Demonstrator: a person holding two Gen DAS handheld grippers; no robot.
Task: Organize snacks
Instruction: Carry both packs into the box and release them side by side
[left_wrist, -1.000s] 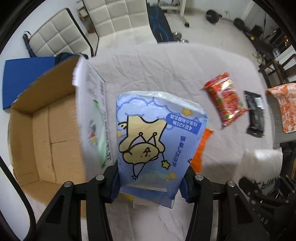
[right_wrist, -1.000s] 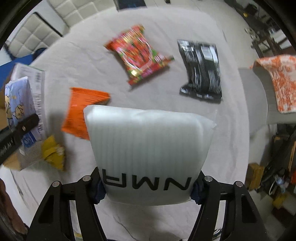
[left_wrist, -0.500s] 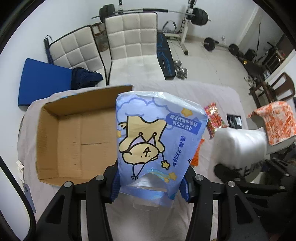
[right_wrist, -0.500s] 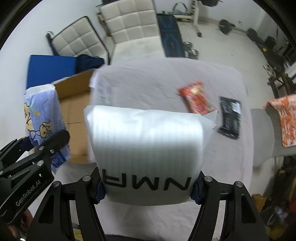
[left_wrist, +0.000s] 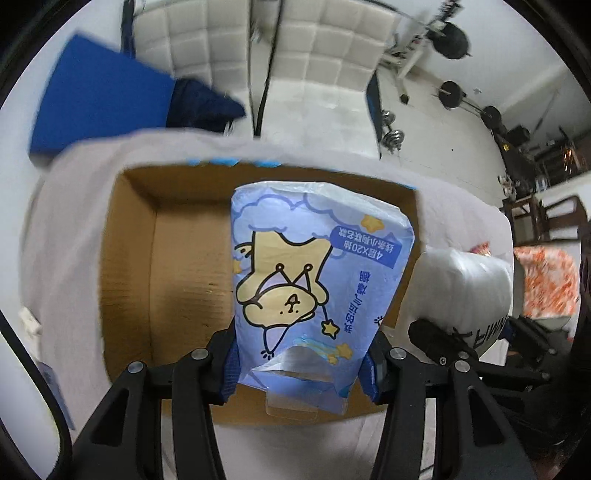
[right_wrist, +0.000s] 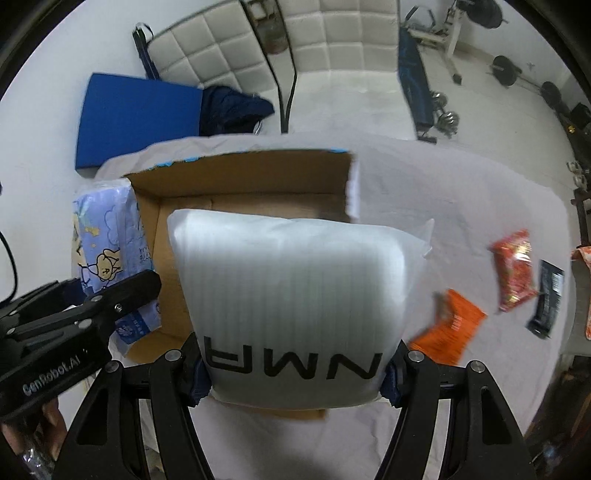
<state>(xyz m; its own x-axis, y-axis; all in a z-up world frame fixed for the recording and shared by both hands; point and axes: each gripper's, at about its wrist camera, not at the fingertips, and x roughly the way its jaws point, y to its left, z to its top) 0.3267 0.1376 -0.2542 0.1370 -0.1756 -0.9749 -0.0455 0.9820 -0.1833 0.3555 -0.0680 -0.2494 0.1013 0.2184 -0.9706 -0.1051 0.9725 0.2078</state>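
Observation:
My left gripper (left_wrist: 301, 365) is shut on a blue pack with a cartoon bear (left_wrist: 314, 280), held above the open cardboard box (left_wrist: 177, 280). In the right wrist view the same blue pack (right_wrist: 107, 251) hangs over the box's left wall. My right gripper (right_wrist: 293, 373) is shut on a white padded pack with black letters (right_wrist: 295, 295), held over the box (right_wrist: 251, 184). That white pack (left_wrist: 465, 284) shows at the right of the left wrist view. An orange packet (right_wrist: 448, 325), a red packet (right_wrist: 515, 269) and a black packet (right_wrist: 546, 299) lie on the white tablecloth.
The box stands at the table's (right_wrist: 443, 192) left end. Behind the table are two white padded chairs (right_wrist: 332, 33), a blue mat (right_wrist: 136, 118) and gym weights on the floor. An orange patterned cloth (left_wrist: 546, 280) hangs on a chair at the right.
Both grippers have swung left from the loose packets to above the open box, each still holding its pack. The box now fills the middle of both views.

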